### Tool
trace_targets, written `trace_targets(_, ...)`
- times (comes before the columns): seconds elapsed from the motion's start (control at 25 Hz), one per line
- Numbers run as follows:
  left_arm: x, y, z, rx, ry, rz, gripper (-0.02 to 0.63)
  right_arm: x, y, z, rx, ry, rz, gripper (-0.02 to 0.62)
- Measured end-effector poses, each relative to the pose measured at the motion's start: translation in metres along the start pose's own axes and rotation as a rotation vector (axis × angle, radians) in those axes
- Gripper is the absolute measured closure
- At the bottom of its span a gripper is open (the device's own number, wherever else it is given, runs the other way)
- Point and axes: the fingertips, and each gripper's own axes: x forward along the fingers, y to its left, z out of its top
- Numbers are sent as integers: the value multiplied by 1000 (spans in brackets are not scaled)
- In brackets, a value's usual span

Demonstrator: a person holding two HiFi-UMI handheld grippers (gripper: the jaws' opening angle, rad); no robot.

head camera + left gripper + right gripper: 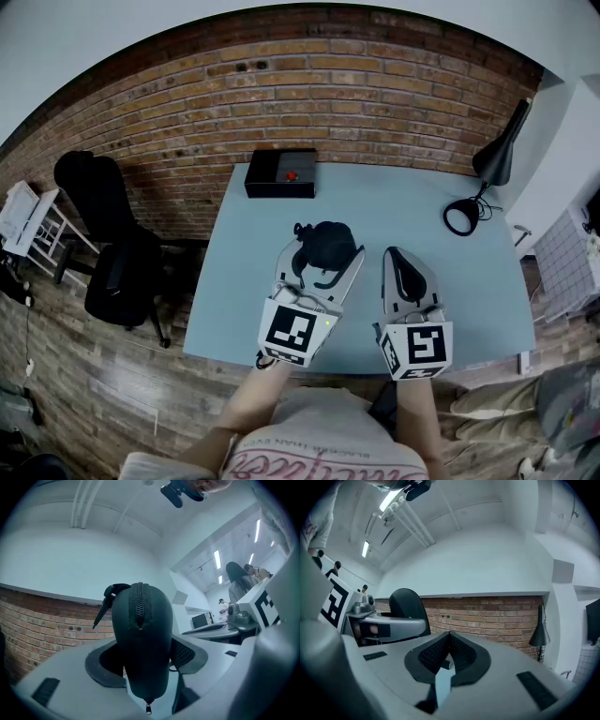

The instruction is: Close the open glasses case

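A black zipped glasses case (325,244) is held just above the blue-grey table (394,202), near its front edge. My left gripper (324,255) is shut on the case, one pad on each side. In the left gripper view the case (142,634) fills the gap between the jaws, with its closed zipper facing the camera, the zip pull (148,708) at the bottom and a small loop (110,594) at the far end. My right gripper (397,255) hovers just right of the case, shut on nothing. The right gripper (450,637) shows its pads pressed together.
A black box with a red button (280,173) sits at the table's back left. A black desk lamp (497,155) and its coiled cable (461,217) are at the back right. A black office chair (103,234) stands left of the table, by the brick wall.
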Motion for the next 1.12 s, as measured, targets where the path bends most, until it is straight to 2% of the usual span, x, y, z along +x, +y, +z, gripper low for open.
trace_targets(0.28, -3, -4, 0, -19, 1, -6, 344, -5, 1, -1, 16, 11, -14, 575)
trace_targets(0.64, -4, -4, 1, -32, -7, -10, 344, -8, -3, 3, 45, -30, -25, 575)
trace_targets(1.0, -6, 5, 5, -209, -32, -33, 345, -6, 5, 1, 35, -10, 12, 575)
trace_targets(1.12, -6, 10, 9, -297, -49, -49, 345, -4, 9, -1, 38, 4, 26, 575)
